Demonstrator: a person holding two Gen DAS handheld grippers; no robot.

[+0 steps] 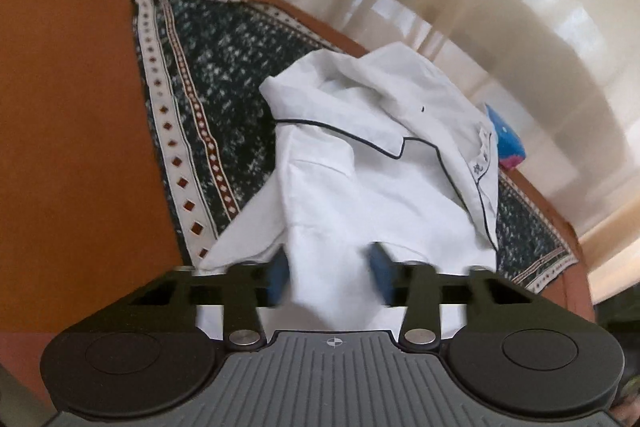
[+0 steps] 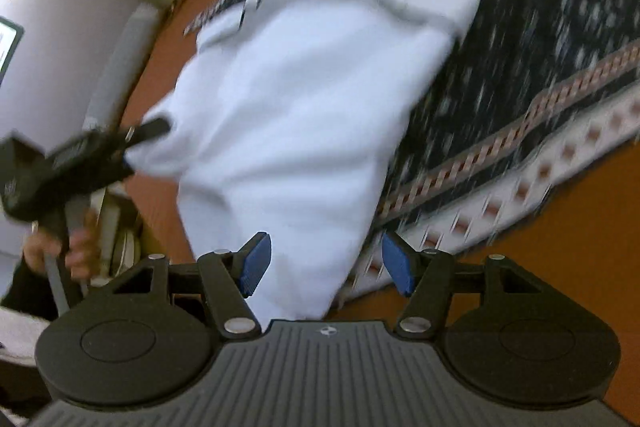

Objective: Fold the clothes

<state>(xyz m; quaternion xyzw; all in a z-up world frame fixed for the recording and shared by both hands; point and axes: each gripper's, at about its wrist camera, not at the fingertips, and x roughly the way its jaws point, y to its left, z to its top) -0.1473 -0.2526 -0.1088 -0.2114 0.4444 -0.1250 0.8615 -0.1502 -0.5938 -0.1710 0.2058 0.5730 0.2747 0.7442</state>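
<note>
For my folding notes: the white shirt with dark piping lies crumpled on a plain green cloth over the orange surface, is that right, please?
Not quite: the cloth is dark and patterned, with a white diamond border, as the left wrist view shows. The white shirt does lie crumpled on it, over the orange surface.

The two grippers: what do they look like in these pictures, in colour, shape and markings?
Both look alike. The left gripper and the right gripper have black linkage arms with silver rivets, two round black discs, a grey ribbed body bearing a small crosshair mark, and blue ribbed pads on the fingers. In the right wrist view the other gripper shows a black body on a grey handle, held by a hand with a dark sleeve.
</note>
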